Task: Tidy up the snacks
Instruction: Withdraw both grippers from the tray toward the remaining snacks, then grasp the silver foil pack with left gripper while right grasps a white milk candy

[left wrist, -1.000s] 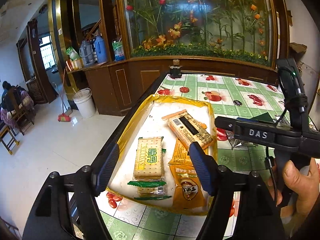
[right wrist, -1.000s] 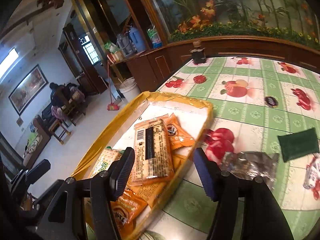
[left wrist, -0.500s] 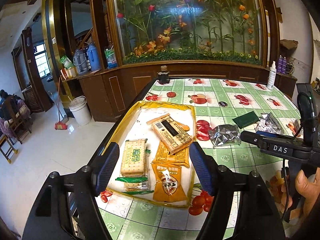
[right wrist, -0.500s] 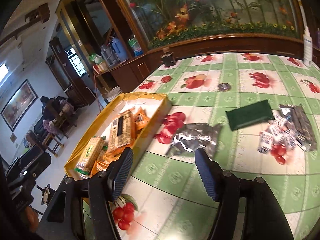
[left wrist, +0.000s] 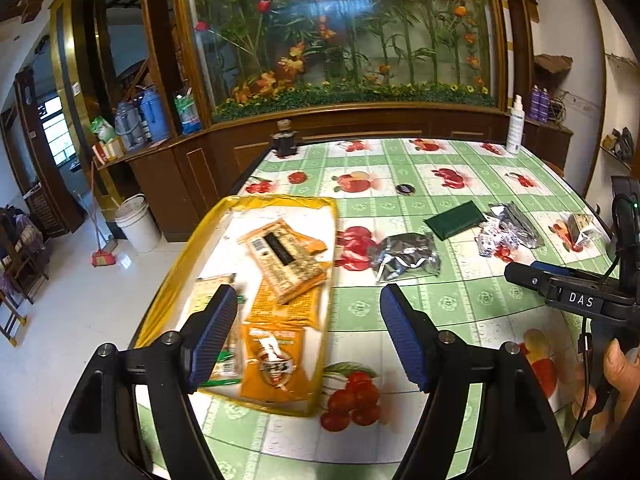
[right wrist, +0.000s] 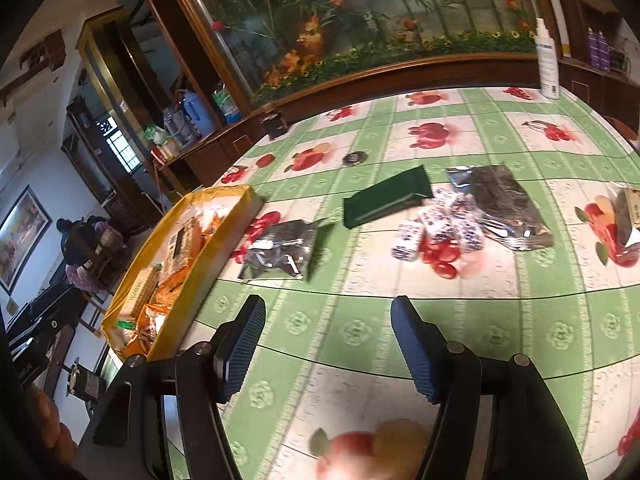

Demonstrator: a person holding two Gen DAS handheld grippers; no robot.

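Observation:
A yellow tray at the table's left edge holds a tan cracker pack, orange packets and a biscuit pack. On the tablecloth to its right lie a silver foil bag, a dark green pack, small white-and-blue packets and a second foil bag. My left gripper hangs open over the tray's near right corner, with nothing between its fingers. My right gripper is open and empty over bare tablecloth, short of the silver bag.
A white spray bottle stands at the table's far right, a dark jar at the far left. A small dark disc lies on the cloth. A wooden cabinet with a flower display runs behind. A person's hand holds the right gripper.
Both grippers have drawn back and swung right, away from the tray. The loose packets on the tablecloth have come into both views. Nothing was picked up.

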